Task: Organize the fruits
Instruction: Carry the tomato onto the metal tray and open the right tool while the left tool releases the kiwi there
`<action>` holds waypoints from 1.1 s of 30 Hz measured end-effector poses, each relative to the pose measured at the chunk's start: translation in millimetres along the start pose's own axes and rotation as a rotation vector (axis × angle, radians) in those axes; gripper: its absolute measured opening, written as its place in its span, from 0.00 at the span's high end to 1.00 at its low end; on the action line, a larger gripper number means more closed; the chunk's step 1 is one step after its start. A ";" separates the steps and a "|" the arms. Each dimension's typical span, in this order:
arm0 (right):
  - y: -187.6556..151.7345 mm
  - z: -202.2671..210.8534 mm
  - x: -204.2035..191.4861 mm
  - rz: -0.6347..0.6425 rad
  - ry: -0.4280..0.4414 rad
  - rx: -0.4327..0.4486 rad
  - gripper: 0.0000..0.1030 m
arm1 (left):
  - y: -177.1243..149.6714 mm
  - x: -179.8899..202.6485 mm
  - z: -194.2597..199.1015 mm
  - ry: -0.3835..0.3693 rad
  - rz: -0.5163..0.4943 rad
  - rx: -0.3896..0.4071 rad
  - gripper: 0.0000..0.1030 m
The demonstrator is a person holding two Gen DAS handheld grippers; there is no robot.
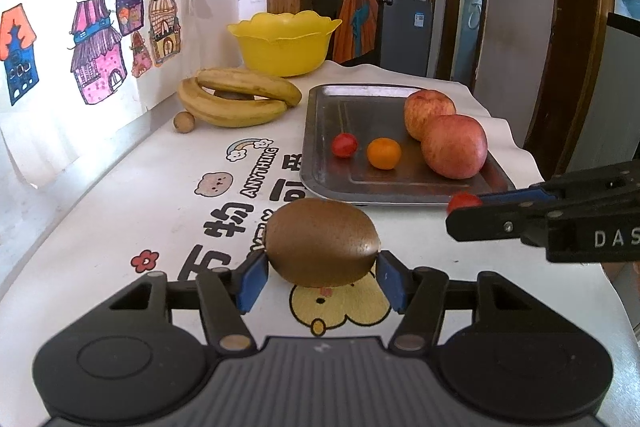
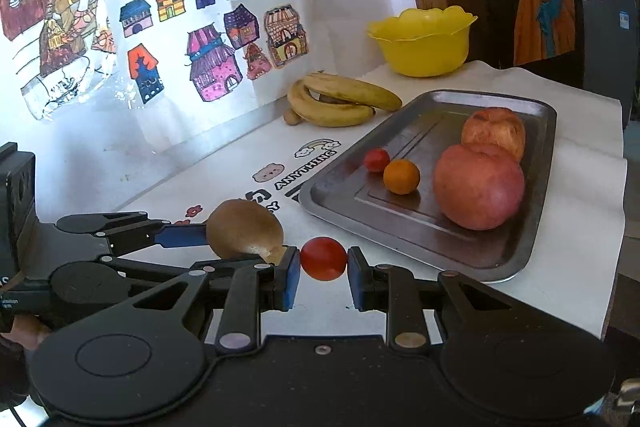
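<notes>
Two grippers work just in front of the metal tray: the left gripper has its jaws clamped on a kiwi, the right gripper pinches a cherry tomato beside it.

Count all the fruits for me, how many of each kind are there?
Apples: 2
Bananas: 2
Kiwi: 1
Small orange: 1
Small red fruits: 2, one on the tray, one in the right gripper
Small brown round fruit: 1
Total: 9
</notes>
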State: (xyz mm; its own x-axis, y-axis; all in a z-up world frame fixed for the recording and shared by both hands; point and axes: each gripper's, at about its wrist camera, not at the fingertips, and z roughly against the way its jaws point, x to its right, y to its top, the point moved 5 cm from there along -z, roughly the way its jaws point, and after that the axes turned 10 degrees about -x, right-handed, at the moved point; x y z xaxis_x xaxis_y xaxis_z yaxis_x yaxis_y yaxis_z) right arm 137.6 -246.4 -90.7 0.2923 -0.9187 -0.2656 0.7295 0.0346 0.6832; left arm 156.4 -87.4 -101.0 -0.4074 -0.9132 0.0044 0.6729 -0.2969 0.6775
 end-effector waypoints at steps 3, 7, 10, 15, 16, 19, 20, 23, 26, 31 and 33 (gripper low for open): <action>-1.3 -4.4 2.7 0.000 -0.005 0.003 0.73 | -0.2 0.2 -0.4 0.003 0.002 0.014 0.39; -3.0 -9.7 7.8 -0.010 0.002 -0.002 0.73 | 0.1 3.1 -1.9 0.016 -0.003 0.026 0.40; -4.1 -12.7 11.3 -0.021 0.007 -0.005 0.73 | 0.2 5.8 -3.9 0.020 -0.018 0.029 0.40; -4.9 -13.6 13.2 -0.026 0.011 -0.008 0.73 | 2.0 6.8 -7.3 0.020 -0.022 0.033 0.38; -5.2 -13.7 13.7 -0.026 0.010 -0.009 0.73 | 2.7 5.9 -8.0 0.016 -0.020 0.031 0.37; -5.7 -14.2 13.6 -0.027 0.000 -0.011 0.73 | 5.5 0.4 -11.4 0.009 0.001 0.018 0.28; -5.7 -14.0 13.4 -0.026 -0.001 -0.010 0.73 | 6.5 -1.3 -11.8 0.008 0.005 0.020 0.26; -5.9 -14.9 13.7 -0.027 -0.003 -0.014 0.73 | 10.0 -2.5 -12.1 0.014 0.003 0.030 0.26; -6.9 -17.0 13.4 -0.023 -0.012 -0.022 0.73 | 11.4 0.9 -15.5 -0.001 -0.012 0.018 0.32; -6.9 -18.1 14.8 -0.028 -0.012 -0.023 0.73 | 12.9 2.4 -16.8 0.009 -0.008 0.017 0.33; -5.7 -17.1 14.9 -0.031 -0.008 -0.016 0.73 | 13.3 1.3 -16.8 0.004 0.008 0.017 0.33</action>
State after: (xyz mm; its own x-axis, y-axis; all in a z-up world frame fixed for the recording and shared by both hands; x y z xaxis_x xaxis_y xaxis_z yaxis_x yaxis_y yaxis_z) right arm 148.4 -253.5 -110.2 0.2646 -0.9226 -0.2807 0.7477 0.0124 0.6639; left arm 175.2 -97.2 -104.3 -0.3996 -0.9167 0.0064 0.6653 -0.2852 0.6899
